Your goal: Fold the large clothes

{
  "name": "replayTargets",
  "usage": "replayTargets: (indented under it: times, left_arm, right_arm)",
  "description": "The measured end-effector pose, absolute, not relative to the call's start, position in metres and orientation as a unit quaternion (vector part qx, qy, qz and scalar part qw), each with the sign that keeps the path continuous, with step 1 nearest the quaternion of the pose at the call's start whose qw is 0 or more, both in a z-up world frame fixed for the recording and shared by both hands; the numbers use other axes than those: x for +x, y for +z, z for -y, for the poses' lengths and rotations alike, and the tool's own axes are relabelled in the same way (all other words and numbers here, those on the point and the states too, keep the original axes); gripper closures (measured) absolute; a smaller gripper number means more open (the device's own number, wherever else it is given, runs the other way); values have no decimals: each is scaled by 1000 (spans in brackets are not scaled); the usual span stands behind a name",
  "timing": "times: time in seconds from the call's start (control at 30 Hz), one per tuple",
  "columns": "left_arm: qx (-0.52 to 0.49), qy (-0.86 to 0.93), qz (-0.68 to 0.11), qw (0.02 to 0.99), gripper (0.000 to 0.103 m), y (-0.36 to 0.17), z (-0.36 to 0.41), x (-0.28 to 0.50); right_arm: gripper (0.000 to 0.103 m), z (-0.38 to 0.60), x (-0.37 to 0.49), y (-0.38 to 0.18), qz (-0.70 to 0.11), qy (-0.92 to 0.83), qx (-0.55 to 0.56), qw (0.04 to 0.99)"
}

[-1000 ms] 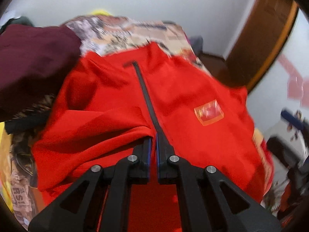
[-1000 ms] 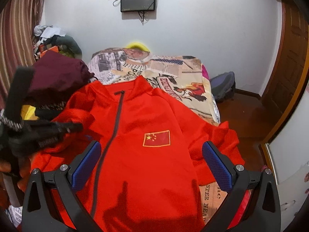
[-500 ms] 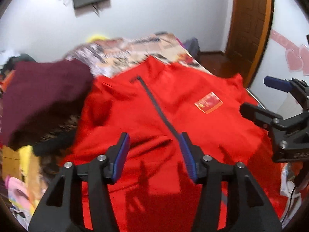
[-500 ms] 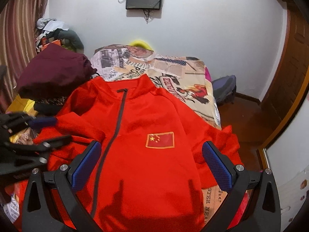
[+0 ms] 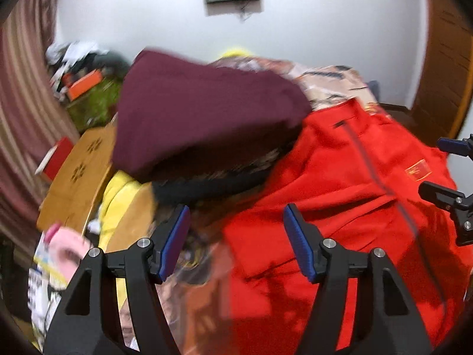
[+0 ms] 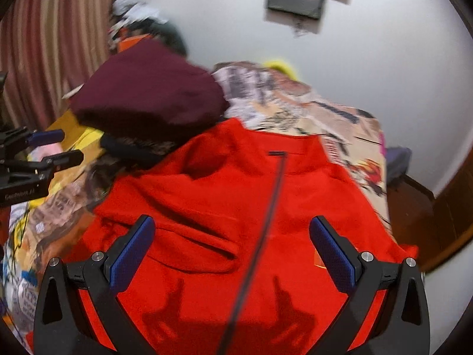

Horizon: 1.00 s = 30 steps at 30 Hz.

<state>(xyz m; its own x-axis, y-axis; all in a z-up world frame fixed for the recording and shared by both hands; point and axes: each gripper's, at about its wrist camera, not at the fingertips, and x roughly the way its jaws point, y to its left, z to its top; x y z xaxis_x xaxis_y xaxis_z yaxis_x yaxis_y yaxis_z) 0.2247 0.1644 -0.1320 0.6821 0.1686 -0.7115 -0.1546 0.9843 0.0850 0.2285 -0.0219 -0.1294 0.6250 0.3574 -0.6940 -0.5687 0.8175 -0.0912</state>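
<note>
A red zip jacket [image 5: 340,195] with a small flag patch [image 5: 418,169] lies face up on the bed, its left sleeve folded across the chest; it also fills the right wrist view [image 6: 236,222]. My left gripper [image 5: 236,239] is open and empty, over the jacket's left edge. My right gripper [image 6: 232,251] is open and empty above the jacket's chest, astride the dark zip [image 6: 266,222]. The right gripper shows at the right edge of the left wrist view [image 5: 452,171]; the left gripper shows at the left edge of the right wrist view [image 6: 44,151].
A maroon garment [image 5: 201,112] lies piled on dark clothes left of the jacket. A newspaper-print bedsheet [image 6: 325,118] covers the bed. A wooden board [image 5: 77,171], yellow cloth [image 5: 118,195] and clutter sit left. A wooden door [image 5: 443,59] stands right.
The left gripper let go of the folded sleeve, opened wide and swung left toward the maroon pile. The right gripper turned left over the jacket's chest.
</note>
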Motion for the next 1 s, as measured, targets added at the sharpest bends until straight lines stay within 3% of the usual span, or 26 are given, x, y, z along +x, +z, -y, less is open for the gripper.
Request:
replayTargets:
  times: [0.1, 0.47, 0.67, 0.83, 1.0]
  left_arm:
    - [-7, 104, -410, 906, 39, -152, -188, 217]
    - [-52, 122, -466, 875, 39, -211, -230, 195]
    - [-61, 120, -486, 864, 39, -231, -235, 194]
    - [-54, 104, -497, 860, 39, -241, -226, 198]
    - [-43, 81, -502, 860, 39, -246, -208, 208]
  right_arm:
    - [0, -8, 230, -143, -360, 289, -172, 870]
    - [18, -107, 226, -220, -433, 370, -261, 779]
    - [46, -135, 228, -258, -467, 377, -293, 744]
    - [91, -126, 240, -258, -490, 391, -238, 742]
    - [96, -110, 249, -231, -485, 396, -178, 759]
